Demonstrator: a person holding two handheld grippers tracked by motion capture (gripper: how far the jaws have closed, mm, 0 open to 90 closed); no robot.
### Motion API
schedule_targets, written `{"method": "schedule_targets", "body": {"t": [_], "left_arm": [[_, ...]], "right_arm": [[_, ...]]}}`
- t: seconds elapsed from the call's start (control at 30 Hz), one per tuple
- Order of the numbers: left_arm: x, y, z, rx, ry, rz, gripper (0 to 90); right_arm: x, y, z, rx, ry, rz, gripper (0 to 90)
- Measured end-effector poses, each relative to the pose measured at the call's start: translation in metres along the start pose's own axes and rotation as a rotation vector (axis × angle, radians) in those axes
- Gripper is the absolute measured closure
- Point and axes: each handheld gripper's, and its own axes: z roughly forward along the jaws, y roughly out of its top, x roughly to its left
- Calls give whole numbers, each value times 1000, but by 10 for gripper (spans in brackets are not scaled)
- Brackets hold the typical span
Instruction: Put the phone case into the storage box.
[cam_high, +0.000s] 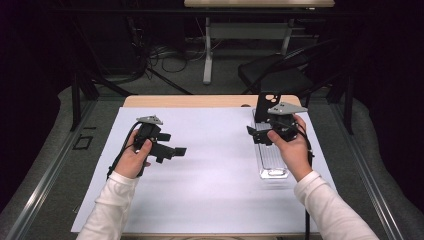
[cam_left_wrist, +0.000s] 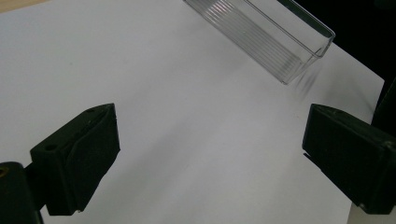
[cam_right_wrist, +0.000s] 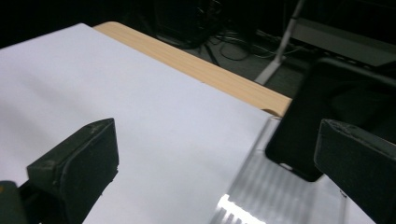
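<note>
A long clear plastic tray (cam_high: 274, 161) lies on the white sheet (cam_high: 210, 170) at the right. At the tray's far end a flat black plate (cam_high: 265, 104) with a hole stands upright. My right gripper (cam_high: 257, 134) hovers over the tray's far half, just in front of the plate, and is open and empty. In the right gripper view the black plate (cam_right_wrist: 299, 135) rises from the ribbed tray (cam_right_wrist: 275, 196) near the right jaw, and the gripper (cam_right_wrist: 217, 144) is wide open. My left gripper (cam_high: 172, 143) is held over the sheet at the left, open and empty, and its own view (cam_left_wrist: 210, 130) faces the clear tray (cam_left_wrist: 266, 37).
The wooden table edge (cam_high: 190, 101) shows beyond the sheet. A black chair (cam_high: 280, 72) and a white table leg (cam_high: 207, 50) with cables stand on the floor behind. Metal frame rails (cam_high: 50, 165) run along both sides of the table.
</note>
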Motion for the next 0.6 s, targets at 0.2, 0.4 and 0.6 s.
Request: {"method": "schedule_targets", "body": {"t": [0.2, 0.4, 0.6], "left_arm": [[-1, 0, 1, 8, -2, 5, 44], [-1, 0, 0, 3, 0, 5, 44], [-1, 0, -1, 2, 2, 5, 44]], "right_arm": [[23, -17, 0, -16, 61, 14, 0], [46, -39, 1, -19, 120, 37, 0], [65, -62, 4, -32, 164, 32, 2]]}}
